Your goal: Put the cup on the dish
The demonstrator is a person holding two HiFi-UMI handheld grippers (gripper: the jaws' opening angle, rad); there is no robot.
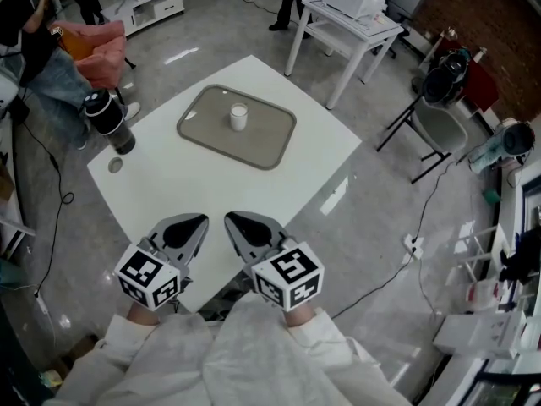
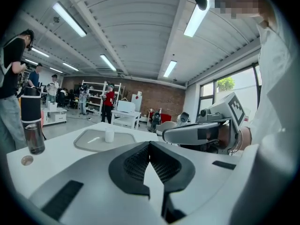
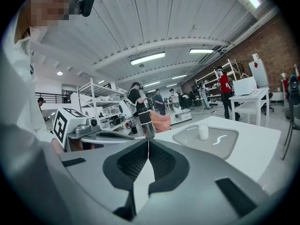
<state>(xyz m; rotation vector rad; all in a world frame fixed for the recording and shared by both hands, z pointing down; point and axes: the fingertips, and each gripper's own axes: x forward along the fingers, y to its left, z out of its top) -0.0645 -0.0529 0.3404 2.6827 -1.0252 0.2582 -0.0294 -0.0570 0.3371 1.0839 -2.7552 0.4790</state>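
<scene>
A small white cup stands upright on a grey rounded dish at the far side of the white table. Both grippers hover over the table's near corner, well short of the dish. My left gripper is shut with nothing between its jaws, and so is my right gripper beside it. In the left gripper view the cup and dish lie ahead to the left. The right gripper view has the cup and dish ahead to the right.
A black-topped bottle stands at the table's left corner, with a small round cap near it. Around the table are a white side table, a folding chair, a pink seat and people standing at the left.
</scene>
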